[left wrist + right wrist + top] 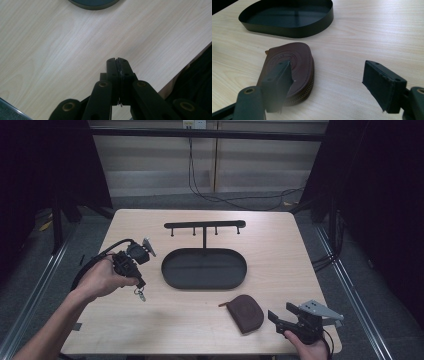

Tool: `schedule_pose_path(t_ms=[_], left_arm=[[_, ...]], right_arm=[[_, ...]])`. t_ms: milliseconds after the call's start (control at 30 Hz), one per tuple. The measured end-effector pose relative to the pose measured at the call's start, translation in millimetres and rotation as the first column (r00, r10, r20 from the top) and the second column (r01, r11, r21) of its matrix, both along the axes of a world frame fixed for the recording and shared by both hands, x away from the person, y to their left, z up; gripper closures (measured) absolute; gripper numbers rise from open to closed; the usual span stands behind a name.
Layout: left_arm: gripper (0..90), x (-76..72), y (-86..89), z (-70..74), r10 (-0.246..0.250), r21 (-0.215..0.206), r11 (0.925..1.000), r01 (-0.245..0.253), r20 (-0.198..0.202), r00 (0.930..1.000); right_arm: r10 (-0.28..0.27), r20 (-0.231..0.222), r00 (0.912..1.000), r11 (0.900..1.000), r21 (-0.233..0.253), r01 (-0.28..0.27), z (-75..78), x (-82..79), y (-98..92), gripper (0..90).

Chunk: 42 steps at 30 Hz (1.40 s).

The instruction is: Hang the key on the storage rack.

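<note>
A small bunch of keys point(140, 293) hangs just above the table at the left. My left gripper point(140, 283) points down and is shut on its ring. In the left gripper view my left gripper point(117, 60) has its jaws pressed together, with a sliver of metal point(120, 104) between them. A brown zipped leather pouch point(246, 312) lies flat near the front edge. My right gripper point(281, 310) stands open just right of it. In the right gripper view my right gripper point(328, 66) is low over the table, and its left finger overlaps the pouch point(297, 56).
A black oval tray point(172, 279) sits mid-table, and a post rises behind it to a black hook bar point(205, 225). The tray's wall point(287, 31) is just beyond the pouch, and its edge point(93, 3) is ahead of the left gripper. Bare wood surrounds them.
</note>
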<state>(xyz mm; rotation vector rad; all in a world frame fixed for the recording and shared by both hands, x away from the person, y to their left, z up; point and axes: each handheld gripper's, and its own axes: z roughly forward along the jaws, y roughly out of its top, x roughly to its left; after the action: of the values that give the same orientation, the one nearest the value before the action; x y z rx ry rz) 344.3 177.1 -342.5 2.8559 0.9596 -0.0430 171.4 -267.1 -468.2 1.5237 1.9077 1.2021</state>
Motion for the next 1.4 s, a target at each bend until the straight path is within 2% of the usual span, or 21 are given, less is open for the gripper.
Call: schedule_pose_path(t_ms=[167,567,967,1400], left_arm=[[89.4,3.0,0.2,11.6,0.006,0.004,1.0000,-0.007,0.022,0.9997],[89.4,7.2,-3.5,35.0,-0.022,-0.032,0.9992,0.024,0.055,0.9983],[89.4,19.0,-12.3,48.4,0.003,-0.045,0.9990,0.000,0.063,0.9980],[89.4,35.5,-23.7,74.0,0.030,-0.064,0.9976,-0.024,0.090,0.9955]], right_arm=[[0.001,0.000,1.0000,1.000,0.001,-0.001,-0.1,0.2,0.0,22.9],[-0.003,0.001,1.0000,1.000,0.001,0.003,0.1,-0.2,-0.2,22.8],[-0.002,-0.001,1.0000,1.000,0.002,0.002,0.0,-0.1,-0.2,22.8],[0.000,-0.002,1.0000,1.000,0.006,0.000,-0.2,0.1,-0.6,22.7]])
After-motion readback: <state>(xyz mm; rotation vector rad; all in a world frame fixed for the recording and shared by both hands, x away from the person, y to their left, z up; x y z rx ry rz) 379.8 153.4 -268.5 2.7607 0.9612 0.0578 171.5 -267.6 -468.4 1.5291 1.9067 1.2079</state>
